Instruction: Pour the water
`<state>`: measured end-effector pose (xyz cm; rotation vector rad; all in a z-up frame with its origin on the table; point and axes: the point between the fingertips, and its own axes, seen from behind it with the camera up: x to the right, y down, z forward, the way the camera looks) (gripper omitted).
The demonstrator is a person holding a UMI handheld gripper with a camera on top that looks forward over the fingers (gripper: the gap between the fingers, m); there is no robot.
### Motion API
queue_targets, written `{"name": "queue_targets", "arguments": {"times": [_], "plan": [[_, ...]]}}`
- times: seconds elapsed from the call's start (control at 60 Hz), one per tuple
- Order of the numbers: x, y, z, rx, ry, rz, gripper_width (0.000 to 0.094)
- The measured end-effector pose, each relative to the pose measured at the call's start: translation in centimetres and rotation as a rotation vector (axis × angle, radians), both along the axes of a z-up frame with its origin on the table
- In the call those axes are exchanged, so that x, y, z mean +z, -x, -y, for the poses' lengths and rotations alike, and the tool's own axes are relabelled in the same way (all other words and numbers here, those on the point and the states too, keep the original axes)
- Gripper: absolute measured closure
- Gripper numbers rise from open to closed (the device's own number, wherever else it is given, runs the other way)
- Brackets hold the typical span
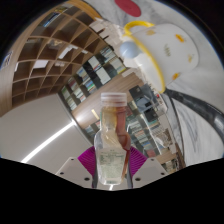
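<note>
A clear plastic bottle [112, 140] with a pale label stands upright between my fingers, its open neck pointing away from me. My gripper [112, 166] is shut on the bottle, with the magenta pads [86, 163] pressed against both of its sides. Beyond the bottle's top I see a white rounded vessel [152, 47] with yellow spots and a handle. The view is tilted, so the room appears rotated. No water stream is visible.
A brown wooden lattice shelf [55, 55] fills the area beyond the bottle on one side. A pale smooth surface [40, 130] curves beneath it. Dark shelving with mixed items [105, 75] lies behind the bottle's neck.
</note>
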<state>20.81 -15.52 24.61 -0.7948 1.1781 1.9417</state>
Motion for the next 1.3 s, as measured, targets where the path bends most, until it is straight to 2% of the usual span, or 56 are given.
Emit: {"name": "queue_targets", "arguments": {"times": [0.117, 0.133, 0.15, 0.2, 0.25, 0.333, 0.367, 0.383, 0.417, 0.467, 0.567, 0.617, 0.65, 0.7, 0.717, 0.817, 0.9, 1.15, 1.217, 1.25, 1.3], "plan": [[-3.3, -1.4, -1.3, -0.007, 0.065, -0.095, 0.0542], [-3.7, -2.1, 0.3, -0.001, 0.069, -0.102, 0.0542], [-3.6, -1.5, -1.6, -0.006, 0.075, -0.092, 0.0542], [-3.8, -1.2, -1.4, 0.006, 0.083, -0.063, 0.0543], [-3.0, -0.9, 0.7, 0.019, 0.075, -0.031, 0.0542], [-0.5, -0.5, -0.9, 0.003, 0.046, 0.145, 0.0543], [1.3, -0.1, 1.7, -0.01, 0.023, 0.241, 0.0542], [1.8, -0.4, -0.3, -0.027, 0.017, 0.309, 0.0543], [3.6, -0.5, 2.2, -0.058, -0.008, 0.435, 0.0545], [5.9, -2.4, 1.1, -0.131, -0.037, 0.652, 0.0547], [9.8, -5.8, -0.3, -0.345, -0.069, 1.111, 0.0542], [11.6, -9.0, 2.3, -0.442, -0.082, 1.308, 0.0541], [11.6, -9.5, 0.1, -0.501, -0.073, 1.43, 0.0541], [11.9, -12.4, 0.9, -0.555, -0.057, 1.583, 0.0539], [11.2, -12.1, -1.1, -0.579, -0.045, 1.625, 0.0541], [8.5, -17.0, -0.7, -0.631, 0.035, 1.888, 0.054], [2.9, -20.9, -1.7, -0.609, 0.11, 2.063, 0.0541], [-13.8, -25.3, -3.2, -0.311, 0.324, 2.222, 0.0539], [-17.8, -26.6, -2.7, -0.258, 0.373, 2.22, 0.0534], [-17.1, -26.7, -2.8, -0.324, 0.331, 2.189, 0.0528], [-17.2, -26.6, -3.0, -0.312, 0.34, 2.167, 0.0532]]}}
